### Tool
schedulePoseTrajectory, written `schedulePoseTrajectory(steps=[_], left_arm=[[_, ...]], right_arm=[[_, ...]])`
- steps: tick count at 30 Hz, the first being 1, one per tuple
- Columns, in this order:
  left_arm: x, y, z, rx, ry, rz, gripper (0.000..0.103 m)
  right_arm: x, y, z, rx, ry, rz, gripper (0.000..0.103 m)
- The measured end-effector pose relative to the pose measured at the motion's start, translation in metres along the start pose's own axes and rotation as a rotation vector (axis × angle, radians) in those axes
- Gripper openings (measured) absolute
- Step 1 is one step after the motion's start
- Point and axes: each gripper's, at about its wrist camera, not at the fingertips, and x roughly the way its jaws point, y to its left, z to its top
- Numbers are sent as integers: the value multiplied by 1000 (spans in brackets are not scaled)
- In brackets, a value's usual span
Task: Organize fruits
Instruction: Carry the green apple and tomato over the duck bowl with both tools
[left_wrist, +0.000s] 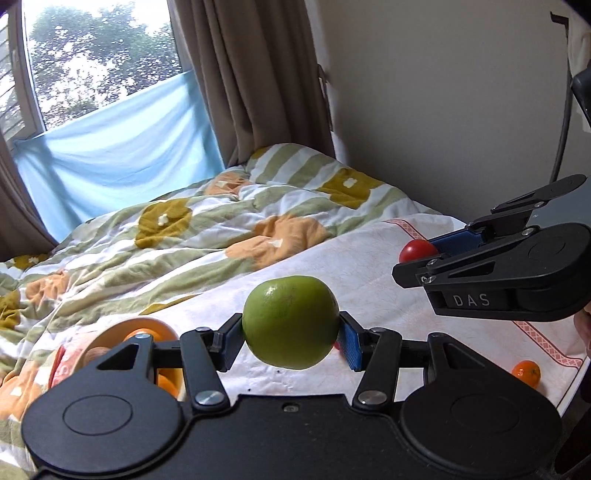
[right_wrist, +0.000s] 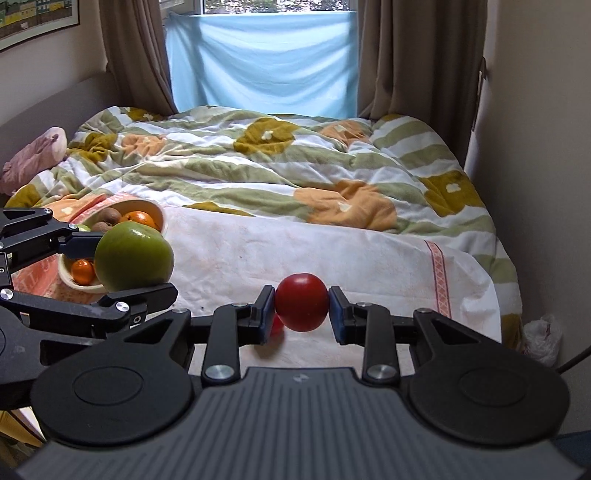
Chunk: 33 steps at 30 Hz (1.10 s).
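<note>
My left gripper (left_wrist: 290, 334) is shut on a green round fruit (left_wrist: 290, 326), which hangs in the air between the blue pads above the bed. My right gripper (right_wrist: 302, 306) is shut on a red tomato (right_wrist: 302, 302), also lifted off the cloth. In the left wrist view, the right gripper (left_wrist: 421, 254) and its tomato (left_wrist: 417, 250) are at the right. The right wrist view has the left gripper (right_wrist: 133, 267) with the green fruit (right_wrist: 133, 256) at the left. A small red fruit (right_wrist: 275, 325) lies on the white cloth (right_wrist: 332, 251) under the tomato.
Two bowls at the left hold oranges and brown fruit: one tilted (right_wrist: 157, 210), one nearer (right_wrist: 74, 282). A loose mandarin (left_wrist: 526, 373) lies on the cloth near the bed's edge. A flowered quilt (right_wrist: 277, 166) covers the bed beyond. The wall runs along the right.
</note>
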Motion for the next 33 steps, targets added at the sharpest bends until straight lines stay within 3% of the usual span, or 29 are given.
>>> schedulePoseTrajectory(steps=[10,17,25,33], left_arm=[[-22,80,-6,-154,15,159,58],[-4,146,-18,-222,64,223,58],[38,216,-34,-287,121,241,58],[80,251,-51,-311,200,206,58]], right_arm=[[20,71,45,-98,-22,158,46],[62,127,76,-142,-2,242,46],[122,175,98,-177,42,278,46],[172,199,108,-177,92,280,46]])
